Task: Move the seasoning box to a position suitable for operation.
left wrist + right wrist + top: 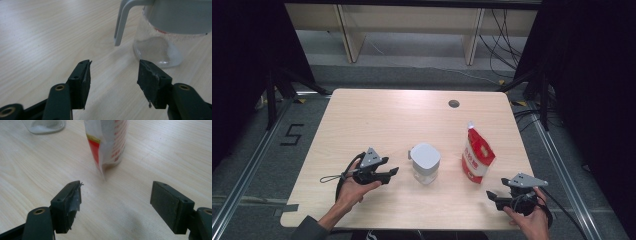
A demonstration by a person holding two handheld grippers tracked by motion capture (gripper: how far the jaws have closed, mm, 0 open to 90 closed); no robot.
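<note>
jug (pixel 425 162) with a grey lid stands mid-bench, a little white powder inside; red pouch (pixel 476 155) stands upright beside it, untouched. left tongs (pixel 393 171) near its handle and right tongs (pixel 490 194) both gape, holding nothing, so the work seems barely begun.

You are in a lab or test room. Your light wooden table (pixel 362 120) stands alone between black curtains (pixel 592 75). Loose cables (pixel 507 35) lie on the grey floor (pixel 257 165), with metal rails (pixel 242 175) and a taped mark (pixel 292 135).
</note>
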